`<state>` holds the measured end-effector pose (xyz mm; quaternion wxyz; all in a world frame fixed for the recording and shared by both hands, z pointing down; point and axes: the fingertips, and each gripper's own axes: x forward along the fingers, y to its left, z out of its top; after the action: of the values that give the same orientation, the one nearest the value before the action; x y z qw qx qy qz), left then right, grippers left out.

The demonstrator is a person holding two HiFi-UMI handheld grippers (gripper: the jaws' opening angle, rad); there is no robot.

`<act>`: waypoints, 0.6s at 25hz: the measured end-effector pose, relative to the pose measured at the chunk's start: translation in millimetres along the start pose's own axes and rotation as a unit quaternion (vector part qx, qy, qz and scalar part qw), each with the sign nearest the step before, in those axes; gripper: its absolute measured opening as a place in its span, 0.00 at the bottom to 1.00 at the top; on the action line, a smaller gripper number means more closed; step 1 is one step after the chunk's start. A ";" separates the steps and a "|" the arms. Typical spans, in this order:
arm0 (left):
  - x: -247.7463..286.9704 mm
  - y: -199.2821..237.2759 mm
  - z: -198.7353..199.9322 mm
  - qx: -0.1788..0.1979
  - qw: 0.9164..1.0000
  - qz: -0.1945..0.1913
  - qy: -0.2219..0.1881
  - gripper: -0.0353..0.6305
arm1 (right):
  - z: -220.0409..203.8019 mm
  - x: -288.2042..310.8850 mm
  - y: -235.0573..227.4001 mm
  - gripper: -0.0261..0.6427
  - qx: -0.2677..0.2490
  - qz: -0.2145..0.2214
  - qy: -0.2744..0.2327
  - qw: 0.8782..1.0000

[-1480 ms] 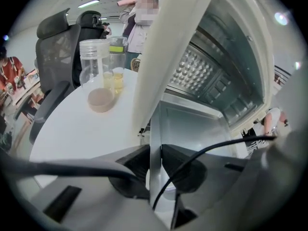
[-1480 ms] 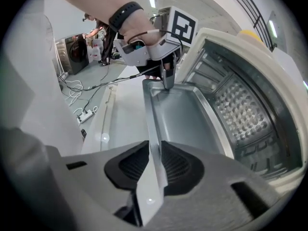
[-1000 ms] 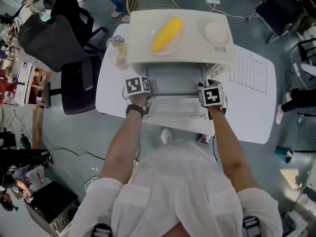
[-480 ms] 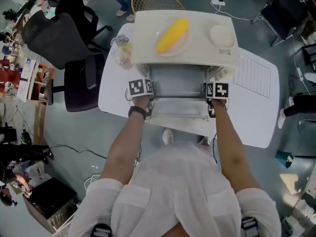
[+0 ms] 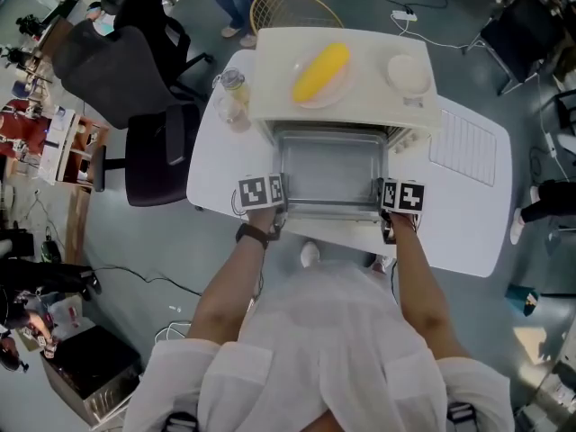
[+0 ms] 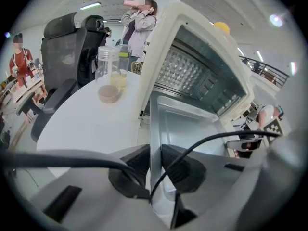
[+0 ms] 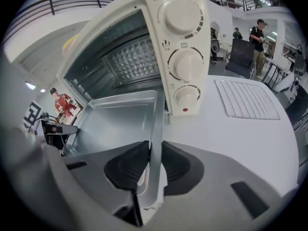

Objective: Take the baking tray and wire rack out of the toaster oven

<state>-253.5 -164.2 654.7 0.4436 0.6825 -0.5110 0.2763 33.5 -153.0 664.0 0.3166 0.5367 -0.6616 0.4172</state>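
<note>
Rack point(image 5: 461, 148) is found on the table point(image 5: 216, 169) beside the oven point(image 5: 364, 97): done. Tray point(image 5: 328, 171) is partly drawn out, its left rim clamped by the left gripper point(image 6: 153, 160) and its right rim pinched by the right gripper's point(image 7: 155, 165) closing jaws. Removal is judged unfinished.

The tray point(image 5: 329, 171) sticks out of the oven point(image 5: 364, 102) and fills its open mouth. A jar point(image 5: 232, 91) stands close by the oven's left side. The wire rack point(image 5: 461, 148) lies flat on the table point(image 5: 211, 176) at the right. Bare table shows in front of the rack and at the left edge.
</note>
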 end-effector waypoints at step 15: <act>-64.5 -78.0 -53.2 0.012 0.999 -0.034 -0.033 0.15 | -56.4 -73.8 -39.2 0.17 0.003 0.007 -0.018 1.000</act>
<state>-196.9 -81.2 600.1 0.4275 0.7134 -0.4986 0.2443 86.5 -72.8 633.8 0.3001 0.5403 -0.6697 0.4118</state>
